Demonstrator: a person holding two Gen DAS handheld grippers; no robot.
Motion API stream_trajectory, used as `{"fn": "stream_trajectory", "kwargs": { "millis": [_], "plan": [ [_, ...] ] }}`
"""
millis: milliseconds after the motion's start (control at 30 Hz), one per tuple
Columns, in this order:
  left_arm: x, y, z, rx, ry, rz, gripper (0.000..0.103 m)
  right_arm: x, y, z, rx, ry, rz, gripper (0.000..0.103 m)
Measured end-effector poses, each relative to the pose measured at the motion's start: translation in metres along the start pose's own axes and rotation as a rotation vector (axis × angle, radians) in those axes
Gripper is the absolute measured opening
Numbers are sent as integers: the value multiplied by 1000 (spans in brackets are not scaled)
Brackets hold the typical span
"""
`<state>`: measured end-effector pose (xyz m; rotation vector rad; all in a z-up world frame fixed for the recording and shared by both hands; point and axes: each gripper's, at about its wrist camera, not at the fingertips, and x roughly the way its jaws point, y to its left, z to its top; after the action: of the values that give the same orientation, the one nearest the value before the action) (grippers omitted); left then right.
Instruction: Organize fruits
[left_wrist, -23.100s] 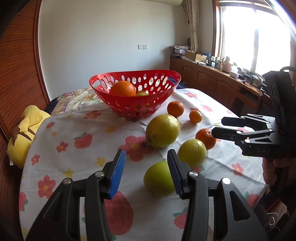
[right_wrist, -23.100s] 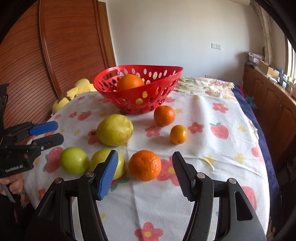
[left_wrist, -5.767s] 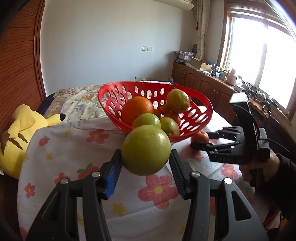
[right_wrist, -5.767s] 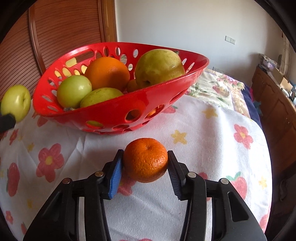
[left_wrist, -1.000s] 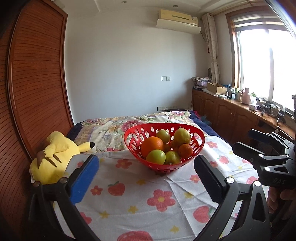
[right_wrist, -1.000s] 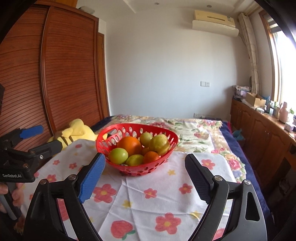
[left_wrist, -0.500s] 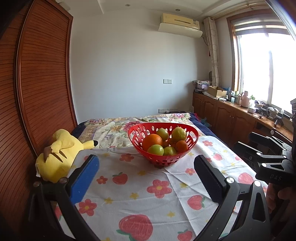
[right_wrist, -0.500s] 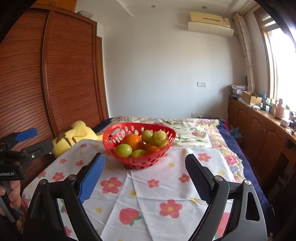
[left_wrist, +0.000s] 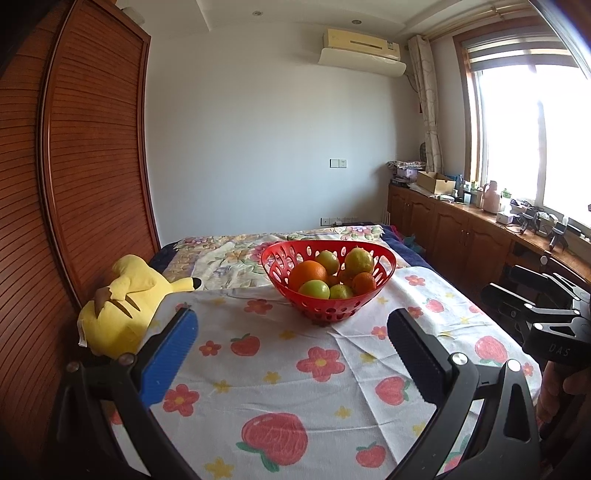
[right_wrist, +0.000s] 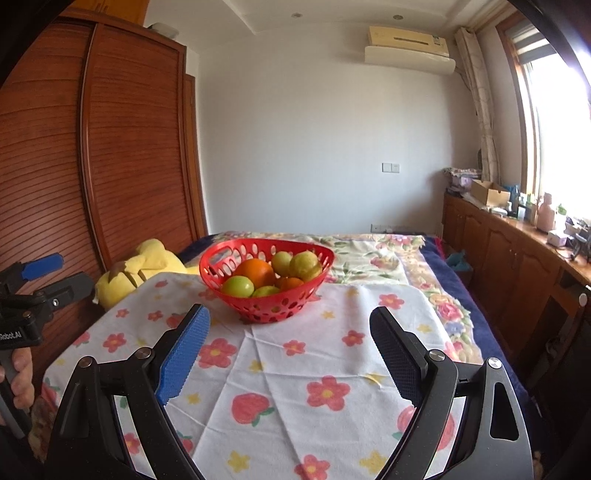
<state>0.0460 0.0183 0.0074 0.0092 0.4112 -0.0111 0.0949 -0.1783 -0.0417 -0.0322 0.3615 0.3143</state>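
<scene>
Grippers both released, nothing between pads: left gripper (left_wrist: 291, 350) and right gripper (right_wrist: 290, 349) low in frame, over bare flowered cloth (left_wrist: 321, 402). Red basket (left_wrist: 328, 308) frame centre, well apart from both, near cloth's far edge. Fruits (left_wrist: 330, 277) all piled inside. Yellow plush (left_wrist: 118, 302) at cloth's left edge against wooden wardrobe (left_wrist: 85, 177). Cabinets (right_wrist: 517, 258) along right.

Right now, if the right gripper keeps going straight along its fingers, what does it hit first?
Probably the floral tablecloth: the open right gripper is angled slightly down, nothing between its jaws. The red basket lies farther along; depth is hard to judge.
</scene>
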Motion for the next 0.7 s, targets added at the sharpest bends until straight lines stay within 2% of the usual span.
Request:
{"fn": "stream_trajectory", "kwargs": {
  "millis": [700],
  "plan": [
    [-1,-1,-6,7,11,2,103,1,1,-3,5,2,4,90]
  ]
}}
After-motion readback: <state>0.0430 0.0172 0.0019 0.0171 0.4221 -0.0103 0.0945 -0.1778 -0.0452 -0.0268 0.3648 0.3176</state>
